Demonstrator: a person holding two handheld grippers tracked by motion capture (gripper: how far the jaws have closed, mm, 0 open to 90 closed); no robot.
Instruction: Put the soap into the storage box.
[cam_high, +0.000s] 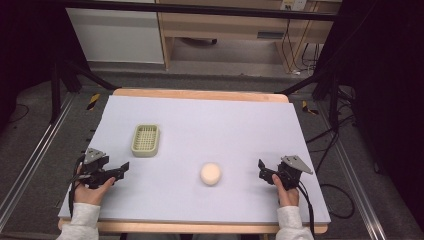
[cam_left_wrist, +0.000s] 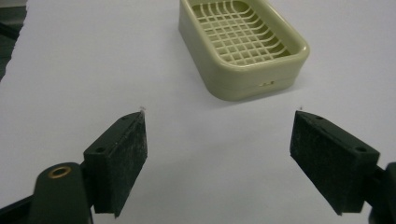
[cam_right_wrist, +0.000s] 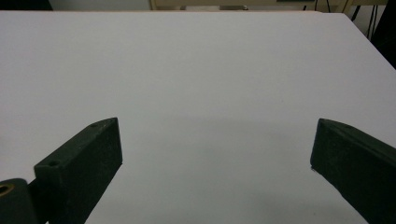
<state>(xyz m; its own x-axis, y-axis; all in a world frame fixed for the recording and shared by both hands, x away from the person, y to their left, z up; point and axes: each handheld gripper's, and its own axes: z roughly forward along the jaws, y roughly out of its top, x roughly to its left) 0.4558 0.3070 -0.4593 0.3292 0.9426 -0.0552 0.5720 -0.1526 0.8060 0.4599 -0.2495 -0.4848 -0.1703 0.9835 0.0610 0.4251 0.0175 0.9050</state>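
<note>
High view: soap dish (cam_high: 145, 140) lies long-axis front-to-back.

Tray (cam_high: 145, 140) sits left & behind soap (cam_high: 210, 173) on table (cam_high: 240, 125).

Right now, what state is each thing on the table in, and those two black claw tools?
Soap dish: upright, empty, untouched.
Soap: loose on the table, between the grippers, apart from the dish.
Left gripper: open, holding nothing.
Right gripper: open, holding nothing.
</note>
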